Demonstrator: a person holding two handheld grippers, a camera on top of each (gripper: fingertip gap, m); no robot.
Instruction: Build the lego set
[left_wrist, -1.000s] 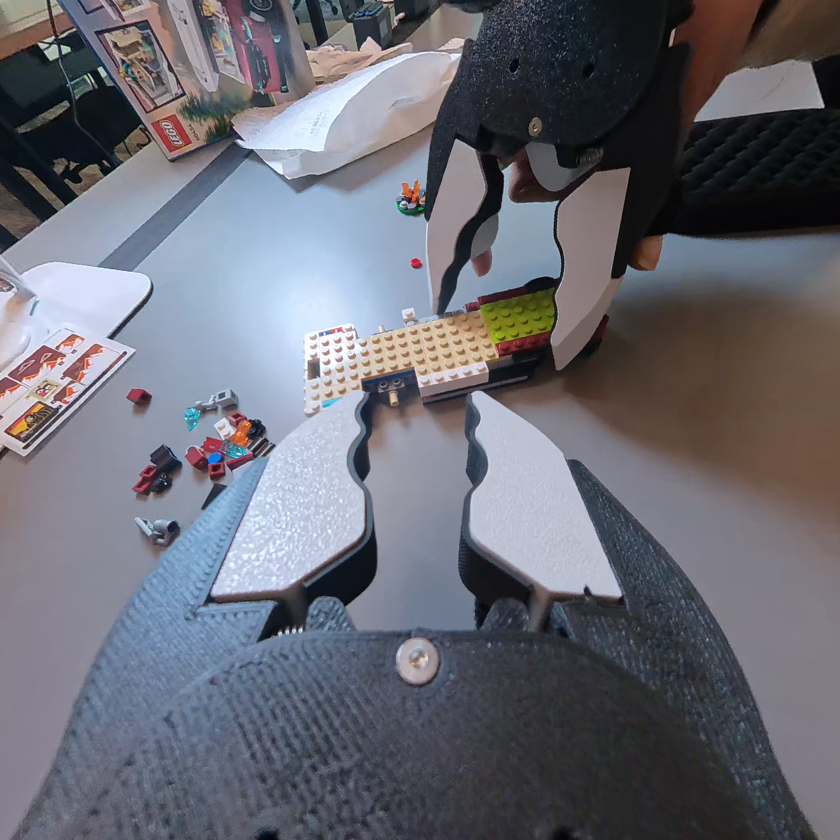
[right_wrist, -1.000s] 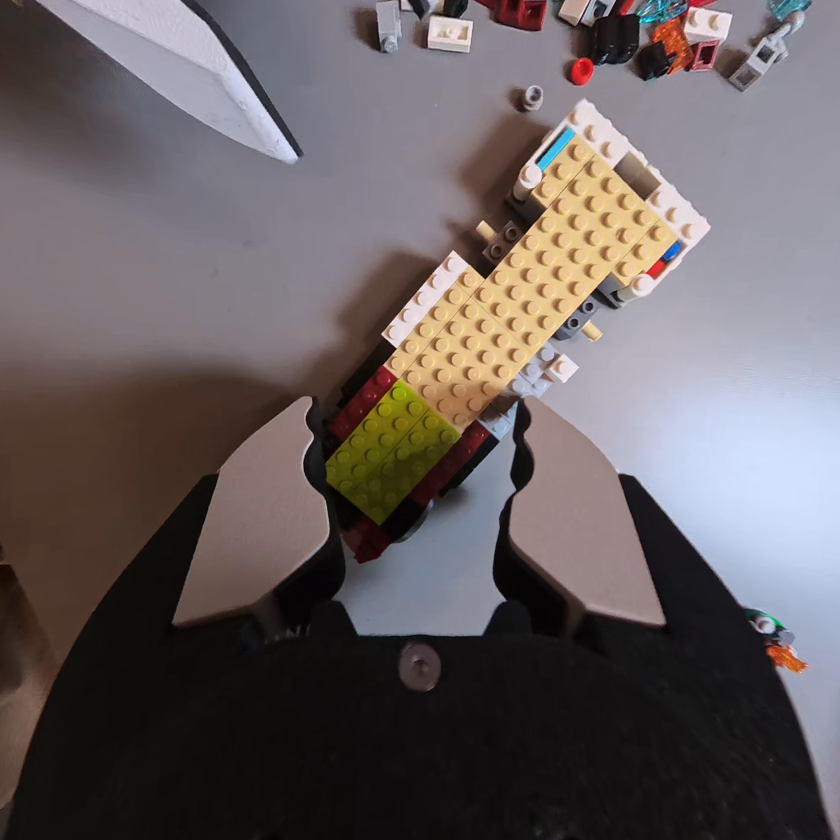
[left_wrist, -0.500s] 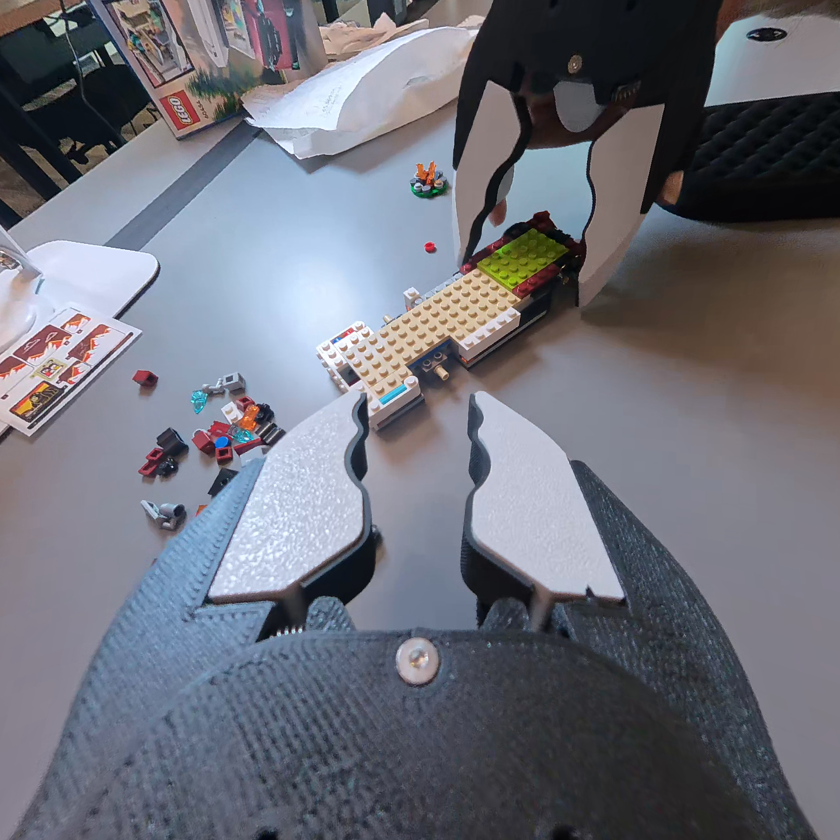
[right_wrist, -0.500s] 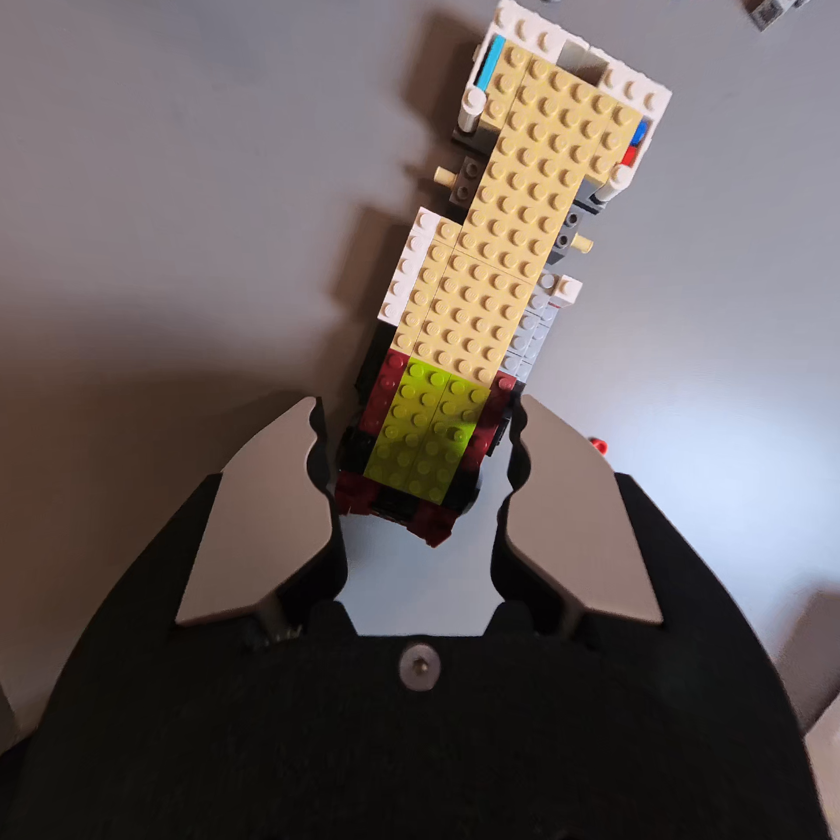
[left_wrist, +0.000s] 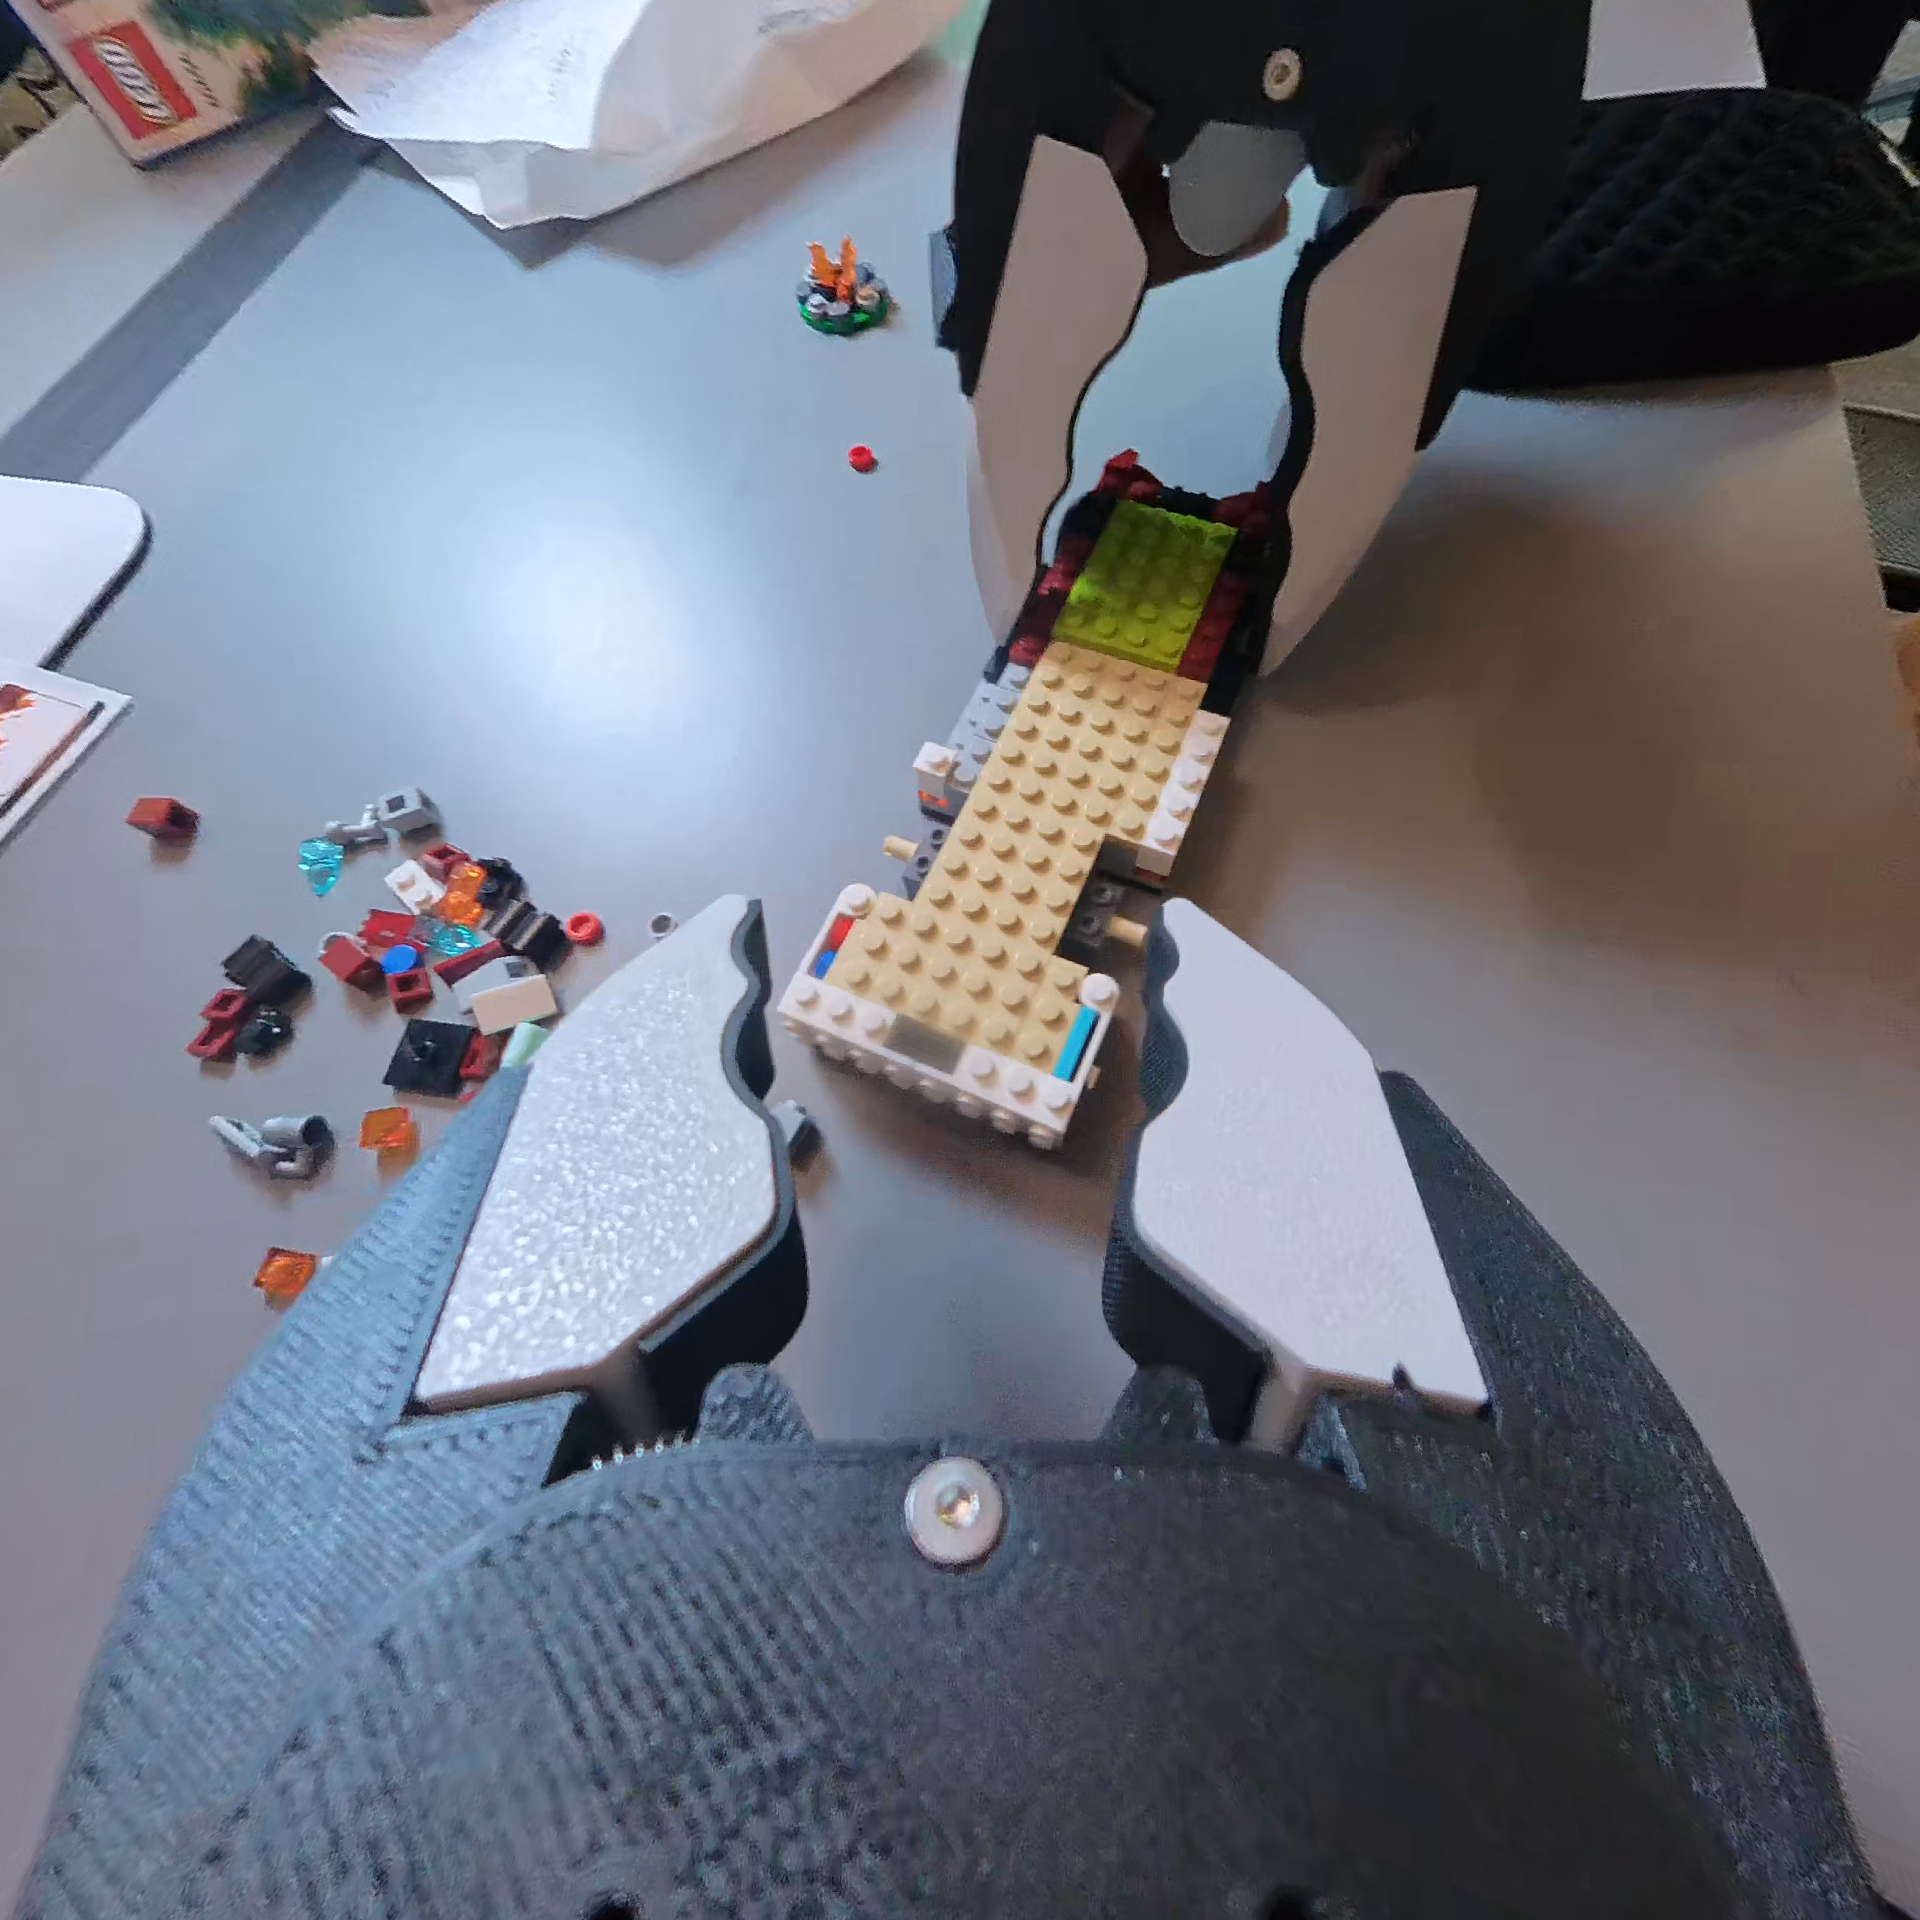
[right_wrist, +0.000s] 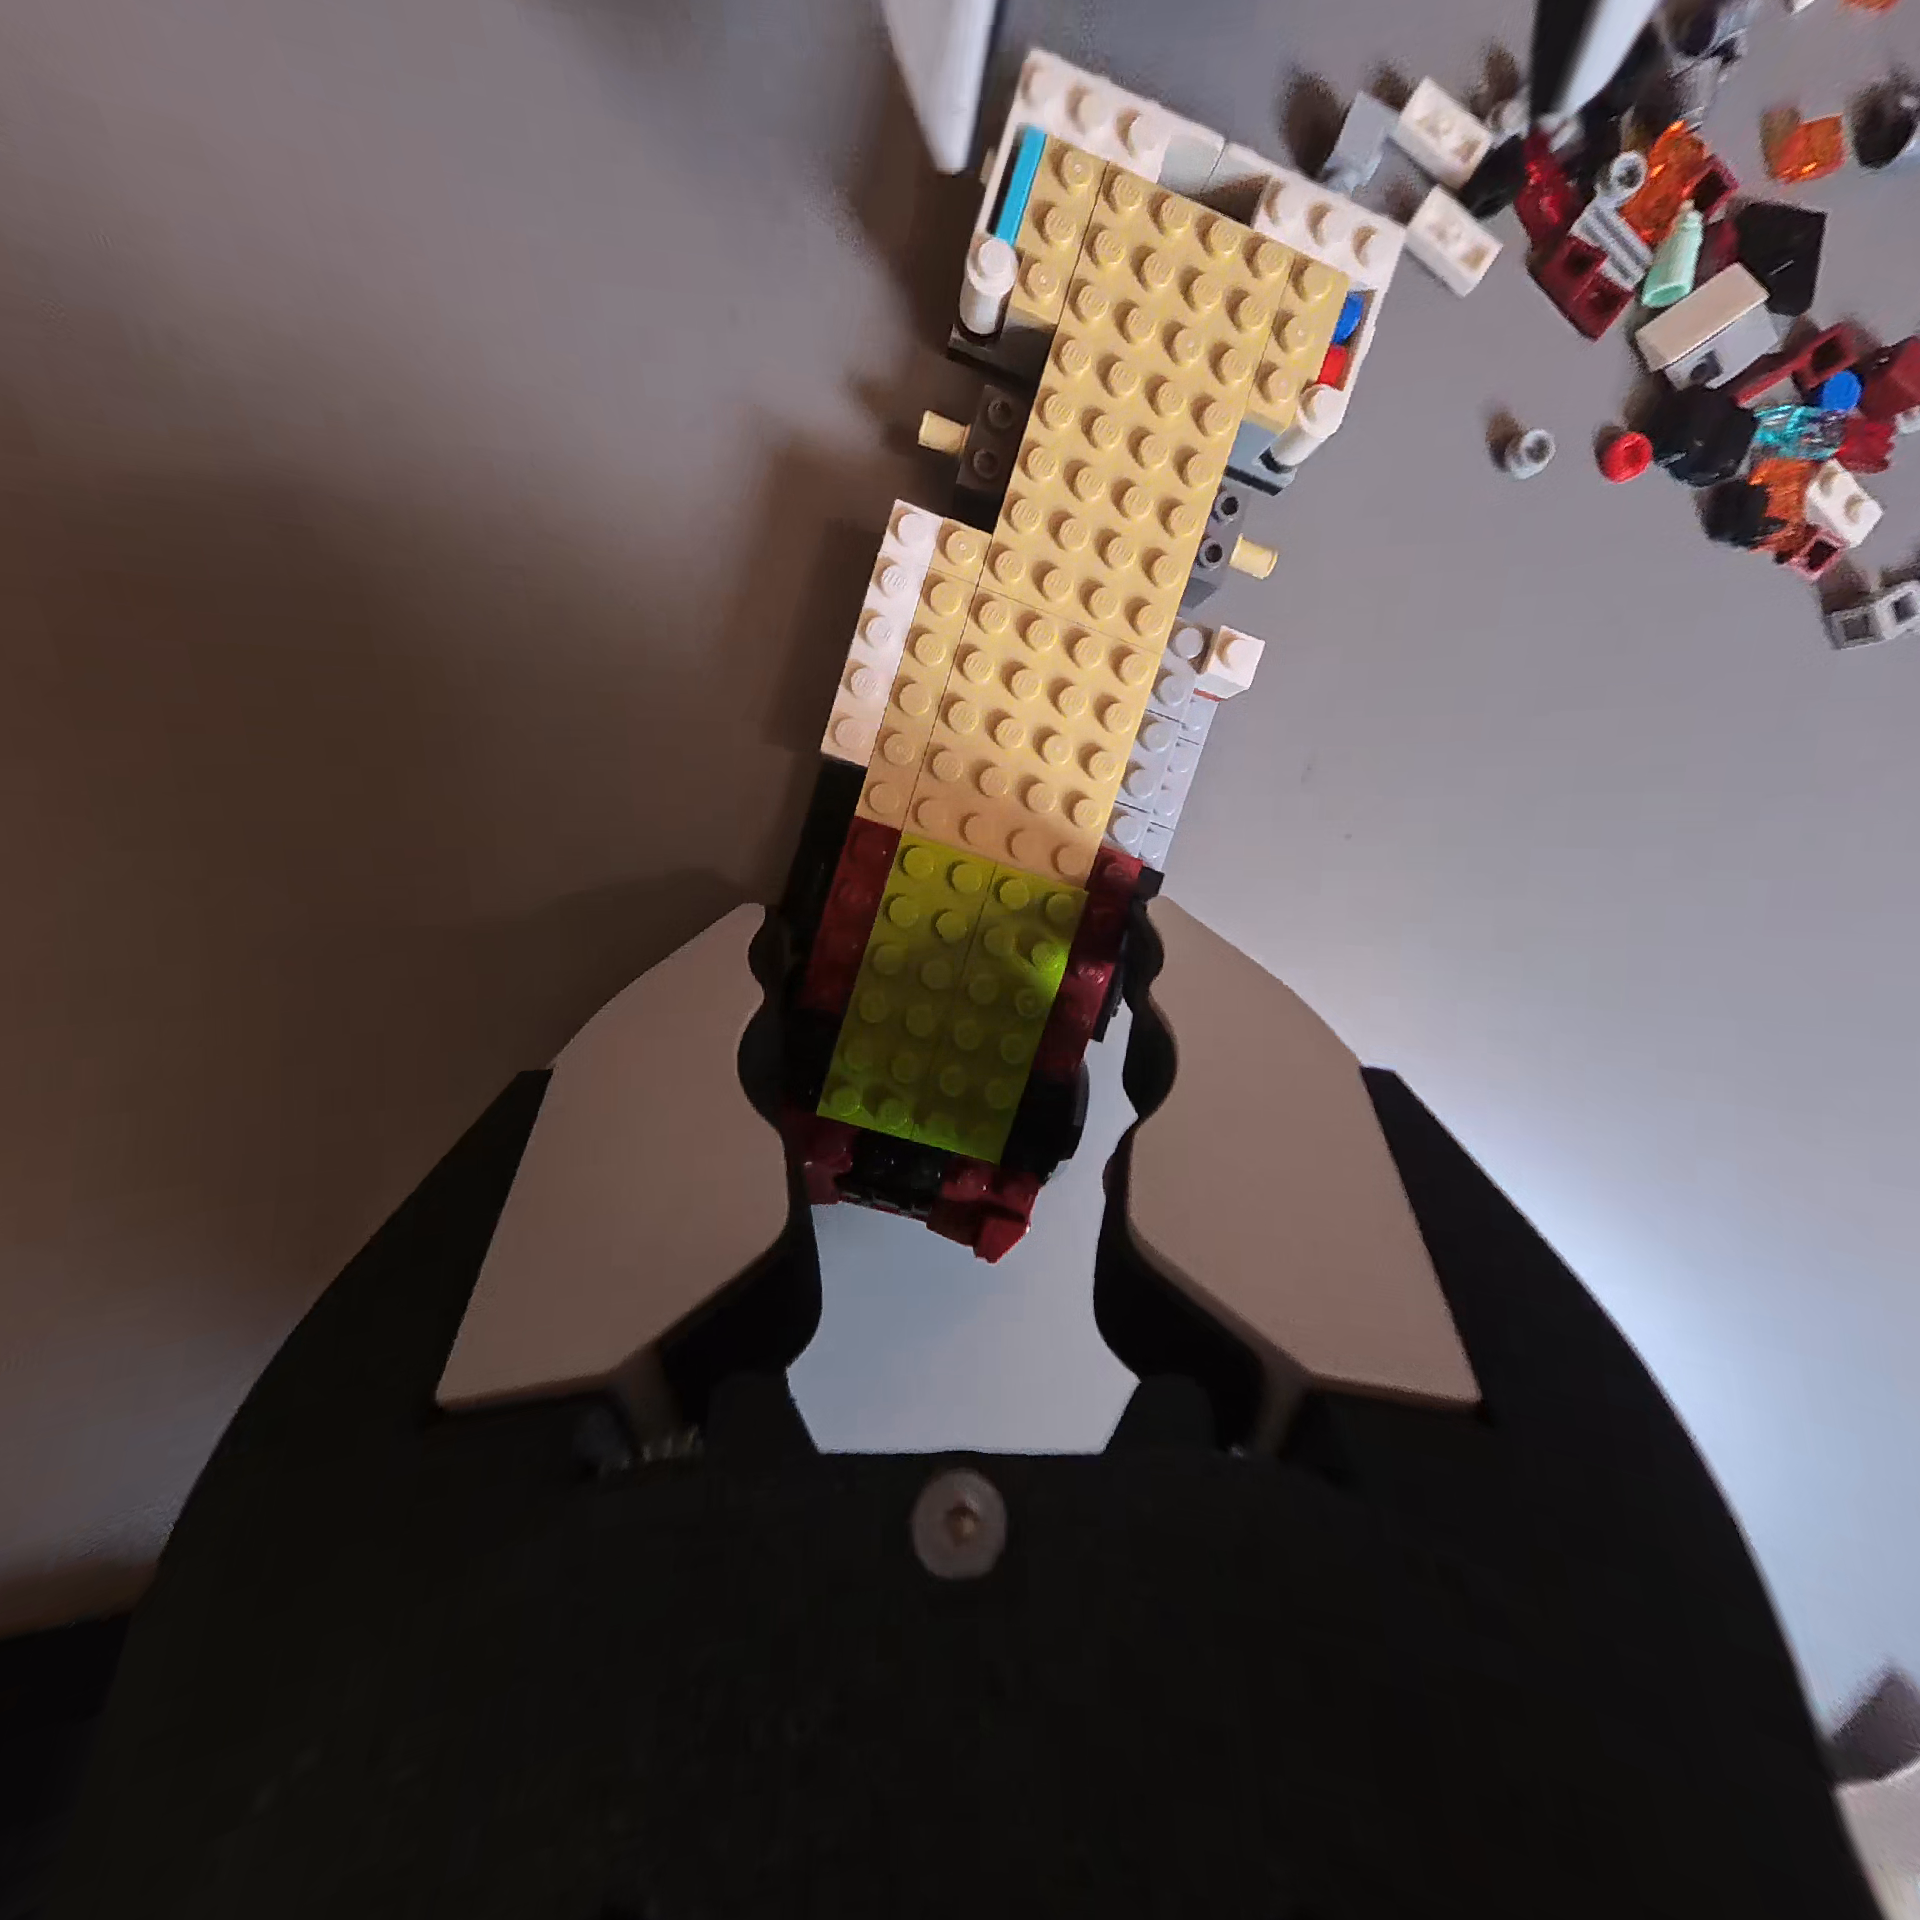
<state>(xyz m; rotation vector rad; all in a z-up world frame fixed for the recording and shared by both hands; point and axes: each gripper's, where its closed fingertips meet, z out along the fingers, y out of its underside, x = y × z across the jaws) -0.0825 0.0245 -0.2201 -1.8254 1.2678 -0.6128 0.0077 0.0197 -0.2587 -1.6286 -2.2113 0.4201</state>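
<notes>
While a long brick model (left_wrist: 1049, 831) lay flat on the grey bench (left_wrist: 520, 582), the right tool (right_wrist: 951, 966) gripped its lime-green and dark red end, both pads pressed against its sides. At the opposite, white-edged end, the left tool (left_wrist: 956, 966) stood wide open, one finger on each side of the model, not clamping it and holding nothing. Loose small bricks (left_wrist: 416, 966) lay scattered just beside the left tool, and a white paper bag (left_wrist: 623, 94) sat well beyond.
</notes>
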